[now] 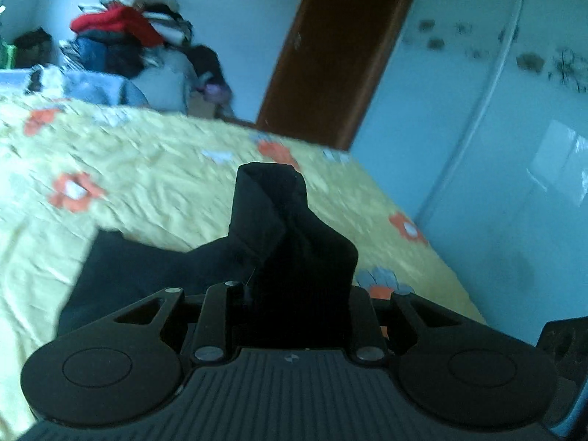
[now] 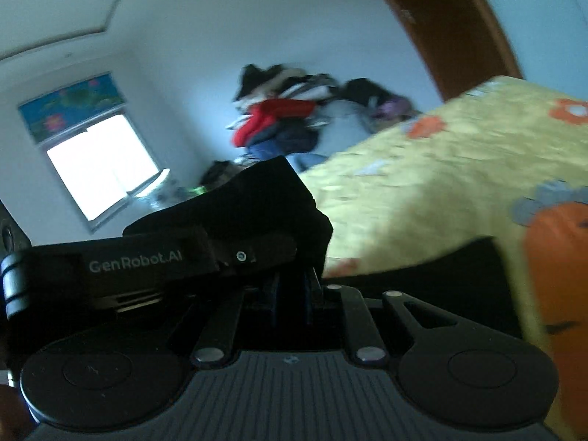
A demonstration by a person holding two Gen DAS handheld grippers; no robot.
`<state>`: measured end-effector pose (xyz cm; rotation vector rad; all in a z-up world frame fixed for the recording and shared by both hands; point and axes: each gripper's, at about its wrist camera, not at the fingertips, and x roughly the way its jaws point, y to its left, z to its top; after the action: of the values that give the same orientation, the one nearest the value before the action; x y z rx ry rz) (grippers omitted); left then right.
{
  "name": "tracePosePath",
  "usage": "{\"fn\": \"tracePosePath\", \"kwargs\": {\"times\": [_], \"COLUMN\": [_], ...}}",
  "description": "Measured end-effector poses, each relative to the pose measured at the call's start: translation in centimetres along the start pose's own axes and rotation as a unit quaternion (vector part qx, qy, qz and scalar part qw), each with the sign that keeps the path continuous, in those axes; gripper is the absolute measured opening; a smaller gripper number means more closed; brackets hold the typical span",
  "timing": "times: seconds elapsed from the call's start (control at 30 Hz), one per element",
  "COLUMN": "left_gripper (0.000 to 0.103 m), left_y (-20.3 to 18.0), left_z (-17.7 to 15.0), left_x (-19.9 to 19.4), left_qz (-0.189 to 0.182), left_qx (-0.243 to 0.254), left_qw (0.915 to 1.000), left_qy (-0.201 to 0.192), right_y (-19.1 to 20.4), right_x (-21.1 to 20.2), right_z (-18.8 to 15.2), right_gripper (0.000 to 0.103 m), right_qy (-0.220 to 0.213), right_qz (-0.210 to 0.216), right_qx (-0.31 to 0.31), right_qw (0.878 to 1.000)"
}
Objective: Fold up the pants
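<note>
The black pants (image 1: 272,213) stand bunched up from between the jaws of my left gripper (image 1: 290,290), which is shut on the cloth; its fingertips are hidden under the fabric. More of the pants trails down to the left onto the yellow flowered bed sheet (image 1: 154,183). In the right wrist view my right gripper (image 2: 290,290) is shut on another fold of the pants (image 2: 272,198), pinched between its blue pads. The left gripper's black body (image 2: 147,261) sits close at the left, touching the same bundle. Both views are motion-blurred.
A heap of clothes (image 1: 121,36) with a red garment is piled beyond the bed's far side. A brown door (image 1: 330,55) and a white wardrobe (image 1: 496,128) stand to the right of the bed. A bright window (image 2: 99,165) is in the far wall.
</note>
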<state>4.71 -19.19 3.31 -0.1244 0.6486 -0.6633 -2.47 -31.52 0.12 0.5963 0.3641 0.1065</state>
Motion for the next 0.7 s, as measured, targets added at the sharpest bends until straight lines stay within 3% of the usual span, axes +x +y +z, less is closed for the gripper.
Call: {"fn": "tracePosePath", "kwargs": {"times": [0.13,0.23,0.33,0.4,0.43,0.53,0.63,0.7], "left_gripper": [0.026,0.044,0.058,0.067,0.074,0.084,0.085,0.085], "left_y": [-1.0,-1.6,-1.5,-0.9,-1.0,1.1,3.8,5.9], "left_z": [-1.2,-1.8,-2.1,-1.9,-1.7,-0.2,1.2,2.1], "left_x": [2.8,4.4,4.3,3.1,2.2,0.0,-0.2,1.4], "left_qz": [-0.003,-0.021,-0.086,-0.127,-0.126,-0.071,0.052,0.116], "left_qx": [0.006,0.010,-0.013,-0.011,-0.004,0.029,0.066,0.072], "left_qw": [0.9996,0.9985,0.9931,0.9891,0.9900,0.9969,0.9963,0.9906], "left_qy": [0.026,0.049,0.079,0.074,0.064,0.017,-0.017,0.005], "right_y": [-2.9,-4.7,-6.0,-6.8,-7.1,-6.8,-5.0,-3.4], "right_x": [-0.5,-0.9,-2.9,-4.5,-5.5,-7.6,-6.6,-4.5], "right_z": [-0.5,-0.6,-1.0,-1.0,-0.9,0.2,1.9,2.5], "right_gripper": [0.013,0.014,0.013,0.013,0.013,0.014,0.014,0.014], "right_qy": [0.005,0.006,-0.005,-0.020,-0.036,-0.089,-0.085,-0.067], "right_qz": [-0.030,-0.058,-0.091,-0.136,-0.167,-0.256,-0.227,-0.183], "right_qx": [0.022,0.034,0.030,0.018,0.013,-0.024,-0.065,-0.089], "right_qw": [0.999,0.998,0.995,0.990,0.985,0.962,0.968,0.977]}}
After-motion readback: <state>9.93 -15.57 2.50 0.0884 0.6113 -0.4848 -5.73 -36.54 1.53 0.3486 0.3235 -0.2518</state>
